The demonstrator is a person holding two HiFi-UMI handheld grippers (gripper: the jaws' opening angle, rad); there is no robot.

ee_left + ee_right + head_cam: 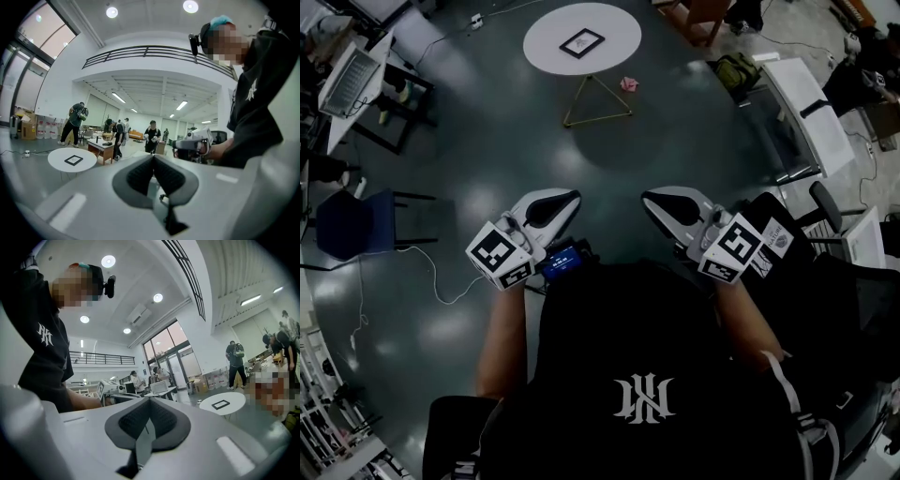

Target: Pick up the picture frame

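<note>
1. Head view: picture frame [582, 42] lies flat on a round white bench [546, 33], with a pink scrap [629, 83] on the floor beside its legs.
2. Left gripper view: left claw [153, 157] has its jaws together, gripping nothing, well apart from the frame.
3. Right gripper view: right claw [149, 401] likewise has its jaws together and grips nothing.

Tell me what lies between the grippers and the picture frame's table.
Bare floor, as the head view shows. The left gripper and right gripper are far from the table holding the picture frame.
</note>
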